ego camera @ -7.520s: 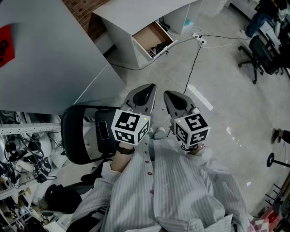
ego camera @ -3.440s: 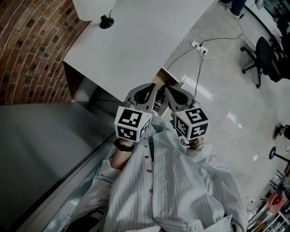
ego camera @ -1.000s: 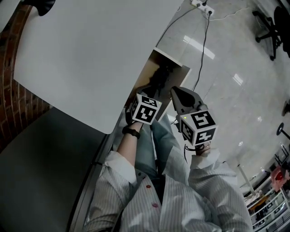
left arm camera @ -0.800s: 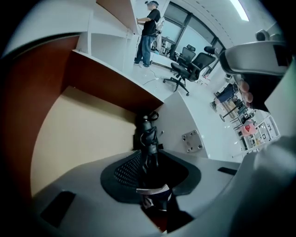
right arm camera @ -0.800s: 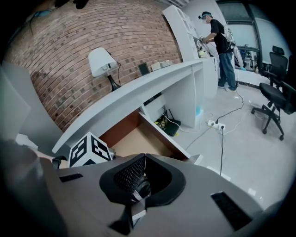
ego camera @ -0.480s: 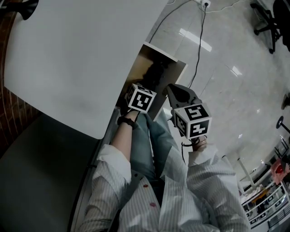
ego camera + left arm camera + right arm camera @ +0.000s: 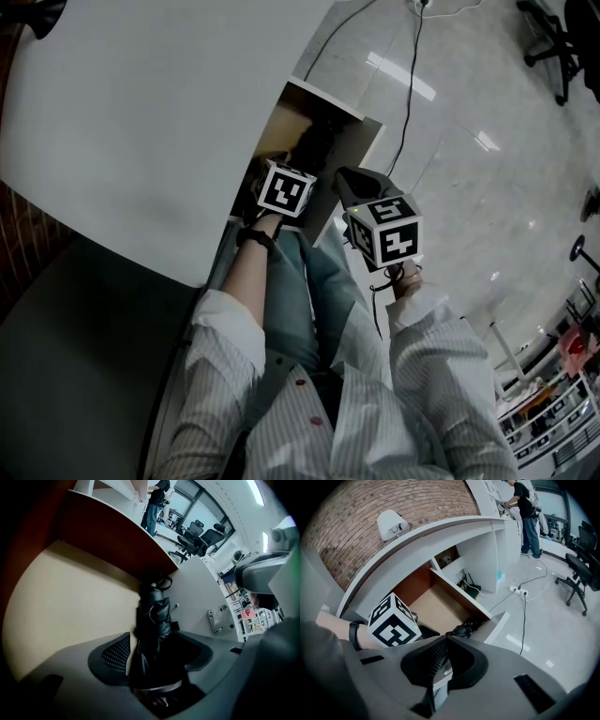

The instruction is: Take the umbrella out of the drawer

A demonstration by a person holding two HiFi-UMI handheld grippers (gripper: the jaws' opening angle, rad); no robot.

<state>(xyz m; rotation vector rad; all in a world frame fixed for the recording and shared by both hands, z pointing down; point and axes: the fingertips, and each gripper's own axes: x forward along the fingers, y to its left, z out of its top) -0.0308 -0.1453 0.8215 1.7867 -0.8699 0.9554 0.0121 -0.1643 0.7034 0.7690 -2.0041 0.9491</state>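
Observation:
The drawer [image 7: 330, 101] stands pulled out from under the white desk [image 7: 169, 122]. A black folded umbrella [image 7: 152, 634] lies inside against the drawer's front wall, seen as a dark shape [image 7: 314, 150] in the head view. My left gripper [image 7: 154, 656] reaches down into the drawer; its jaws have just been opening and now stand wide on either side of the umbrella, pads apart from it. The right gripper [image 7: 443, 641] hangs just outside the drawer's front, fingertips together with nothing held. In the right gripper view the umbrella [image 7: 464, 627] shows past the left gripper's marker cube [image 7: 391, 623].
A white lamp [image 7: 391, 522] stands on the desk before a brick wall. A power strip and cable [image 7: 518, 590] lie on the glossy floor right of the drawer. Office chairs [image 7: 581, 569] stand farther right. A person [image 7: 527, 513] stands far off.
Both grippers have sunk toward the drawer. The left one has gone in over the umbrella; the right has come close to the drawer's front.

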